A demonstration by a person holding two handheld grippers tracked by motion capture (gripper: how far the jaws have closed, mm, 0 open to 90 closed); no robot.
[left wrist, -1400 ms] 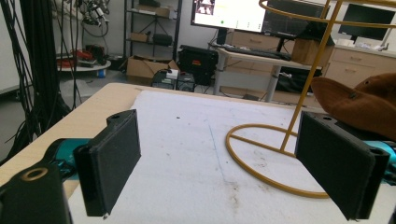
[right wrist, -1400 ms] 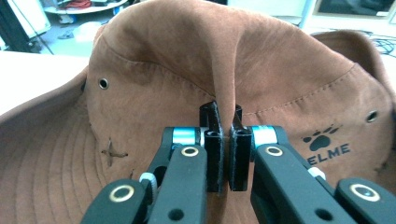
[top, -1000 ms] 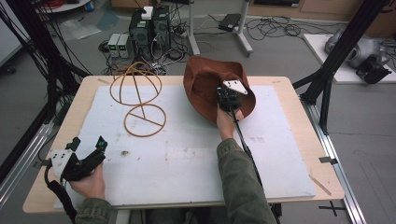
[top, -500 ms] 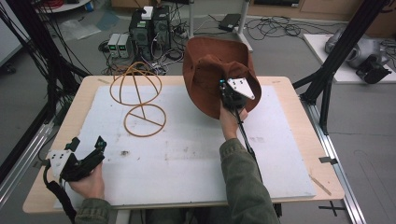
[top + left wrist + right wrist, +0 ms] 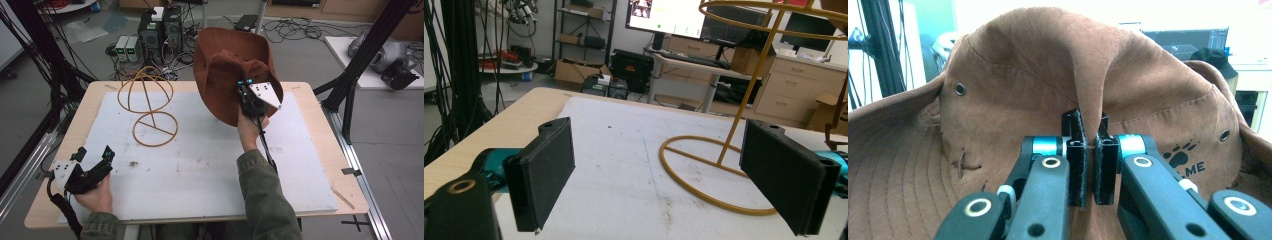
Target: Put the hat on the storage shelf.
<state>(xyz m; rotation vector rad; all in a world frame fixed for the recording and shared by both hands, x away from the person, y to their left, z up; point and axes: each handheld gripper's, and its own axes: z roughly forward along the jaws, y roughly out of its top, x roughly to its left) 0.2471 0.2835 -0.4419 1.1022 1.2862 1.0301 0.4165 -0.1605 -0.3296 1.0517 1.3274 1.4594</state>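
We hold our right gripper (image 5: 246,95) up at arm's length, forearm stretched forward and raised, its fingers (image 5: 1078,155) pinched tight together on a fold of the hat (image 5: 225,65). Our left gripper (image 5: 92,162) sits low near the surface's front corner, its fingers (image 5: 544,175) spread wide apart, gripping nothing.

Brown brimmed hat (image 5: 225,75), pinched, aloft

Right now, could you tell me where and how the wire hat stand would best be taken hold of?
Probably the slanted stem of the wire hat stand, between its flat ring base and the dome of hoops. It is thin and bare, so open jaws could close across it. The left gripper faces it with jaws open, so coming from that near side seems simplest.
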